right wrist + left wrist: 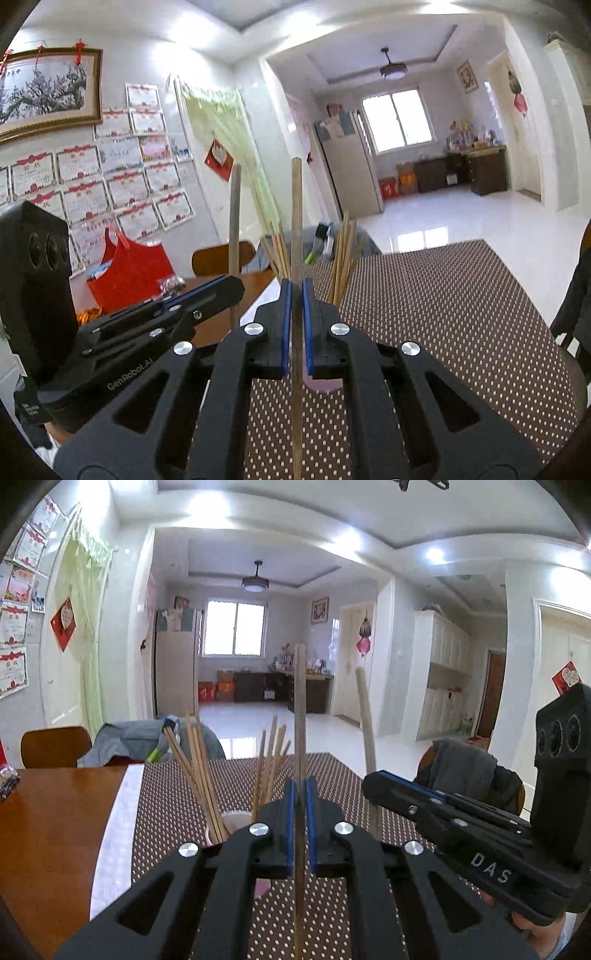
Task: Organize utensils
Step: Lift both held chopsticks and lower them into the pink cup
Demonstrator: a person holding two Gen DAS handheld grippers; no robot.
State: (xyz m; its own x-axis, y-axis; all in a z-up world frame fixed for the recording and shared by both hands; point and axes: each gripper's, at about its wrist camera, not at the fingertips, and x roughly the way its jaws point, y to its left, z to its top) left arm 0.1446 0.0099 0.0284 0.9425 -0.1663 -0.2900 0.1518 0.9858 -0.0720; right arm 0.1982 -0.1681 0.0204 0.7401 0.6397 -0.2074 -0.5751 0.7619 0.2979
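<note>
Pink cup (236, 818) — chopsticks (199, 760) inside | dotted mat (177, 794) | wooden chair (55, 746) behind

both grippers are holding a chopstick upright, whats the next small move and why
Probably carry the left gripper forward over the pink cup and lower its chopstick in. Both grippers are shut on upright chopsticks above the dotted mat, and the cup already holds the others.

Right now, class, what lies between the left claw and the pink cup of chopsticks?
Only bare dotted mat, seen in the left wrist view. The left claw, clamping one chopstick, sits just short of the cup.
</note>
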